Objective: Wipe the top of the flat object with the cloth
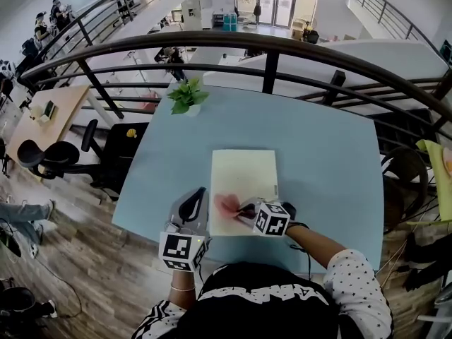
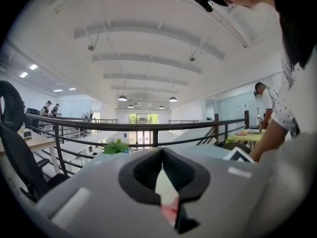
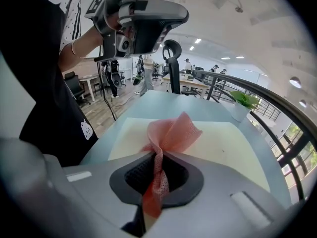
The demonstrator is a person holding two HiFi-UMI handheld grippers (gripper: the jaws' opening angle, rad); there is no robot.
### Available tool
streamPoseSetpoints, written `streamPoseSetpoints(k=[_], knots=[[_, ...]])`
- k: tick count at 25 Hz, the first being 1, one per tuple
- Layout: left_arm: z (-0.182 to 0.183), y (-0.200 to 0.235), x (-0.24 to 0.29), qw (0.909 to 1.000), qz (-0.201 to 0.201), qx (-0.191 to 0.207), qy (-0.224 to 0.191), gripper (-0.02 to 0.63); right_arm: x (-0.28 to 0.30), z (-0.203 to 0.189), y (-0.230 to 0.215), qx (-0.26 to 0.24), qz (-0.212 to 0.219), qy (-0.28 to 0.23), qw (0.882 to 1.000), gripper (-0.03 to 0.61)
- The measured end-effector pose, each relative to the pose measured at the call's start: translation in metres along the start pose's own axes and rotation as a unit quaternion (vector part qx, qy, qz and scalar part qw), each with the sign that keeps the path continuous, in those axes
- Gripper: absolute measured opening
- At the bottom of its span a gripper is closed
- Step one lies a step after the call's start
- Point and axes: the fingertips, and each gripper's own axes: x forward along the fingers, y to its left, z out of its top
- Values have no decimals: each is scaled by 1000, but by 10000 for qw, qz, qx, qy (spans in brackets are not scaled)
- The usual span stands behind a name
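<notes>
Small green potted plant (image 1: pixel 187 96) at far-left corner of light blue surface (image 1: pixel 325 154), well apart from rest. Left gripper (image 1: pixel 197 198): jaws pressed together, nothing held, tips just beside left edge of pale cream rectangular flat board (image 1: pixel 245 171). Board lies flat near surface's front edge. Pink mesh cloth (image 1: pixel 227 205) bunched on board's front-left part. Right gripper (image 1: pixel 245 210): jaws clamped on cloth's twisted tail, loose end fanning out over board.

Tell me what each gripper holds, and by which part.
The right gripper pinches the pink cloth by a twisted, bunched part; the rest fans out beyond the jaws. The left gripper holds nothing, its jaws closed.
</notes>
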Motion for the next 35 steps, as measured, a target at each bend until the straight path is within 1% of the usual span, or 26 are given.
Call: streamPoseSetpoints(k=[7,12,16,20,22,23,24,26,30,32,35], knots=[[1,-12,3,10000,-66,17,27,0,-6,3,24,-20,296,-100,9995,20],[1,-11,2,10000,-20,9,32,0,-7,5,36,-84,481,-121,9987,20],[0,-10,1,10000,34,22,27,0,-6,7,44,-122,750,-168,9970,20],[0,-8,-1,9999,108,16,50,0,-10,9,44,110,1023,-410,9938,21],[-1,-4,-4,9998,183,10,73,0,-18,13,37,355,1143,-649,9907,21],[-2,-3,-5,9997,221,6,87,0,-23,15,30,510,1135,-785,9891,21],[-3,-1,-6,9996,254,5,102,0,-28,17,20,669,1069,-917,9878,21],[-4,1,-8,9994,306,10,130,0,-35,15,-5,947,807,-1109,9860,21],[-5,5,-15,9989,443,22,161,0,-48,1,-65,1432,60,-1312,9809,21],[-5,9,-20,9984,537,26,174,0,-54,-8,-95,1637,-393,-1350,9764,21],[-5,15,-27,9975,671,36,219,0,-60,-21,-132,1724,-999,-1201,9726,21]])
